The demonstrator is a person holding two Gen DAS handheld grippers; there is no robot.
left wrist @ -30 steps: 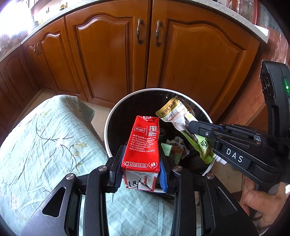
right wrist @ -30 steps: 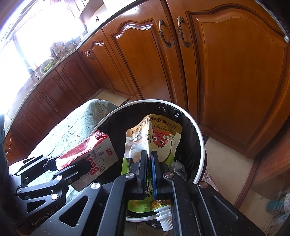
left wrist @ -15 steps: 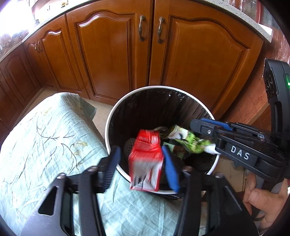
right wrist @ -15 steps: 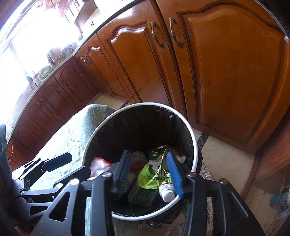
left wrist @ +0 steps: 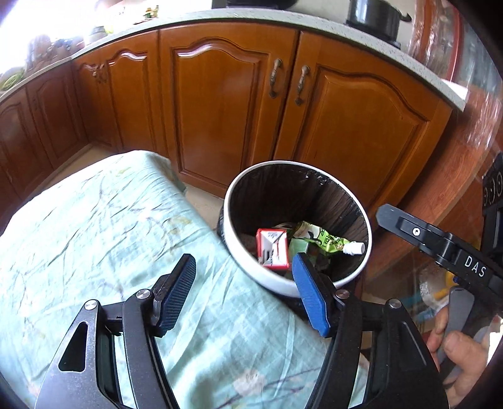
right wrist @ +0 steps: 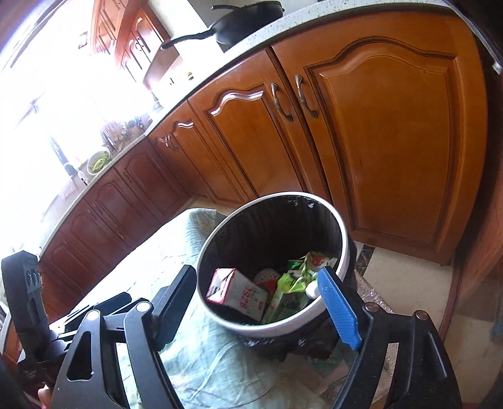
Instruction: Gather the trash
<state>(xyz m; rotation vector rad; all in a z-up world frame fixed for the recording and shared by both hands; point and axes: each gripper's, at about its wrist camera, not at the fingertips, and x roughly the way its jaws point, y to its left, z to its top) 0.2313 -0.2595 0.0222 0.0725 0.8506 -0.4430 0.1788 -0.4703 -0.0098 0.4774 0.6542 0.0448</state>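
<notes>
A round trash bin (left wrist: 242, 261) with a white rim and black liner stands on the floor by the table; it also shows in the right wrist view (right wrist: 341, 251). Inside lie a red and white carton (left wrist: 273, 248) (right wrist: 237, 292) and a green spouted pouch (left wrist: 323, 240) (right wrist: 290, 283), with other scraps. My left gripper (left wrist: 243, 294) is open and empty, above the table edge just short of the bin. My right gripper (right wrist: 261, 300) is open and empty above the bin's near rim; it also shows in the left wrist view (left wrist: 418, 234).
A table with a pale green floral cloth (left wrist: 94, 236) (right wrist: 176, 251) lies left of the bin. Brown wooden cabinet doors (left wrist: 226, 103) (right wrist: 386, 132) stand behind it under a speckled counter with a black pan (right wrist: 245, 15). Tiled floor (right wrist: 405, 277) lies right of the bin.
Both grippers opened and let go: the carton and the pouch dropped into the bin. Both grippers then pulled up and back from the bin.
</notes>
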